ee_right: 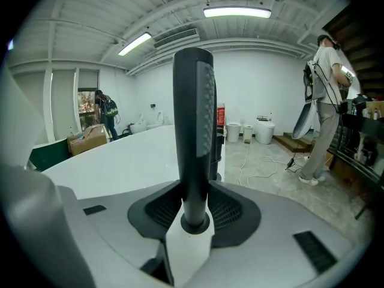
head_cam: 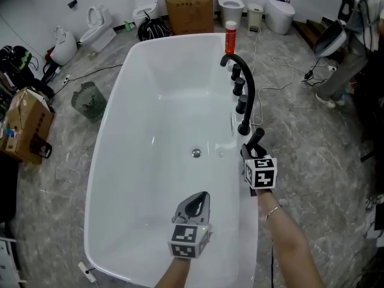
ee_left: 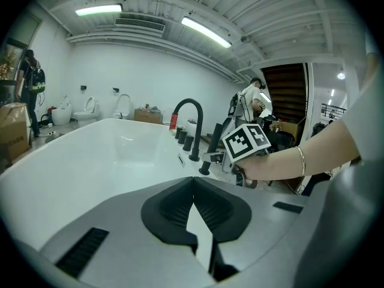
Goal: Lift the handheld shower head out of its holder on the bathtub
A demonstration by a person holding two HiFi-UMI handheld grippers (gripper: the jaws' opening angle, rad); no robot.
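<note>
The black handheld shower head (head_cam: pixel 257 138) stands upright in its holder on the right rim of the white bathtub (head_cam: pixel 114 107). My right gripper (head_cam: pixel 252 150) is shut on it low on the shaft. In the right gripper view the shower head (ee_right: pixel 193 119) rises straight up between the pads, with my right gripper (ee_right: pixel 193 213) clamping its base. My left gripper (head_cam: pixel 199 197) hovers over the tub's near end, shut and empty. In the left gripper view my left gripper (ee_left: pixel 193 188) looks toward the shower head (ee_left: pixel 217 138) and the right gripper's marker cube.
A black arched faucet (head_cam: pixel 246 80) and several black knobs (head_cam: pixel 238 87) line the rim beyond the shower head, with a red bottle (head_cam: pixel 230 38) at the far corner. Toilets, cardboard boxes (head_cam: pixel 191 11), floor cables and a standing person (head_cam: pixel 351 35) surround the tub.
</note>
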